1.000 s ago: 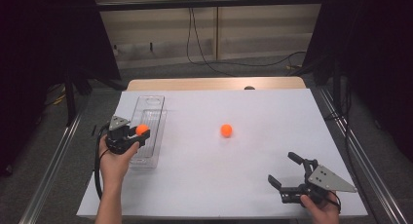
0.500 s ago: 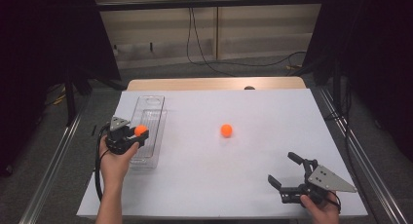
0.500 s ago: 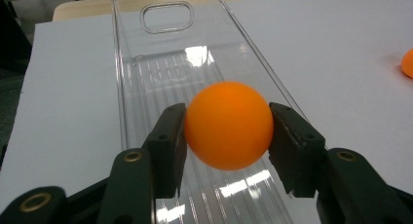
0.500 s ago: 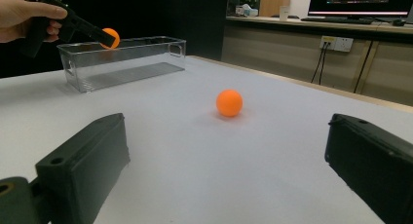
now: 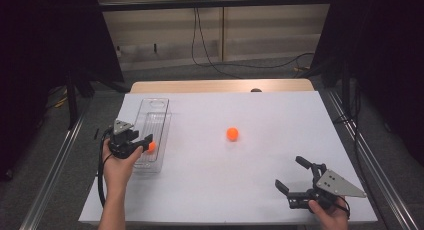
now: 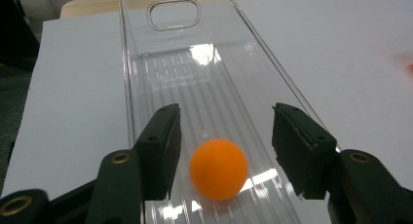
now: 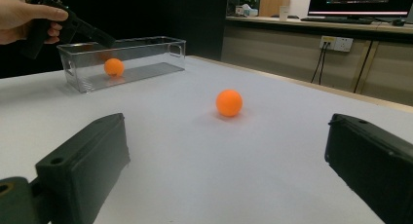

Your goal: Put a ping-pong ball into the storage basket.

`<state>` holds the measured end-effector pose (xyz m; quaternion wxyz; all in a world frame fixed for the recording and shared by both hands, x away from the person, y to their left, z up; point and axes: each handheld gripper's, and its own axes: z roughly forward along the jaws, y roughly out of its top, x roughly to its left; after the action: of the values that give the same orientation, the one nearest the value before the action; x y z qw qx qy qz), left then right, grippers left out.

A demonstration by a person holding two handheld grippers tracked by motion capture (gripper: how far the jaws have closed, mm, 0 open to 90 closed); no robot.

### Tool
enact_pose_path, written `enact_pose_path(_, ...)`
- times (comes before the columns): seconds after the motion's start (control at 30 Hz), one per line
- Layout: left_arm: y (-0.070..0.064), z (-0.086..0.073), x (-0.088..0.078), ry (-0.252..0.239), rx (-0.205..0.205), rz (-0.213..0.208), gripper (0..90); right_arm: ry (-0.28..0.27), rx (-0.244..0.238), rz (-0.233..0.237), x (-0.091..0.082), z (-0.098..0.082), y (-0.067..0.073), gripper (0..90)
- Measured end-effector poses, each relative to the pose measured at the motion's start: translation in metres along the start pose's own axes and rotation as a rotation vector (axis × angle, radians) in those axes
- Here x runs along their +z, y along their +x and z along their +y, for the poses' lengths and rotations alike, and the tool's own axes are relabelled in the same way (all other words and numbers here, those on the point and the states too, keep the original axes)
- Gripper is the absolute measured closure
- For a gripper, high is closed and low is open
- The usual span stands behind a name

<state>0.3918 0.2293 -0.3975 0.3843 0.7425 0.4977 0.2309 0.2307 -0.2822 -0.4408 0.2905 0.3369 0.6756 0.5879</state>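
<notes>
The left gripper (image 5: 145, 142) hangs over the near end of the clear plastic bin (image 5: 161, 116), and its jaws have just been opening: in the left gripper view they stand apart on either side of an orange ball (image 6: 218, 168), with a gap showing on both sides, so nothing is gripped. That ball seems to rest on the bin's ribbed floor, though from here I cannot be sure it has quite settled. To finish this release well, I would lift the gripper straight up, jaws held apart, so neither pad knocks the ball or drags the light bin sideways (its thin walls look easy to shove).

The right gripper (image 5: 299, 177) sits low at the near right corner, jaws wide and empty, facing the second orange ball (image 5: 232, 134), which lies loose in the open middle, well apart from the bin.

The table (image 5: 280, 110) is covered in plain white sheeting, matte and flat. Beyond its far wooden edge, black cables (image 5: 210, 50) hang down a pale wall between dark curtains.
</notes>
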Motion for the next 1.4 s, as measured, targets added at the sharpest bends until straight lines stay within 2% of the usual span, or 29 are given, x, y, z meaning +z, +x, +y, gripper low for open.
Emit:
enact_pose_path(0.47, -0.008, 0.003, -0.002, -0.011, -0.012, -0.021, 37.4, -0.001, -0.002, 0.001, 0.0, 0.0, 0.0, 1.4)
enact_pose_path(0.6, -0.011, 0.005, -0.003, -0.015, 0.005, -0.028, 35.5, 0.0, -0.002, 0.001, 0.0, 0.0, 0.0, 1.4)
enact_pose_path(0.8, -0.018, 0.008, -0.003, -0.024, -0.007, -0.068, 32.1, 0.0, -0.002, 0.001, 0.0, 0.0, 0.0, 1.4)
enact_pose_path(0.93, -0.021, 0.009, -0.003, -0.022, -0.005, -0.078, 29.6, 0.0, -0.003, 0.003, 0.0, 0.0, 0.0, 1.4)
enact_pose_path(1.4, -0.037, 0.017, -0.005, -0.023, 0.017, -0.15, 24.6, 0.001, -0.001, 0.002, -0.001, 0.0, 0.0, 1.4)
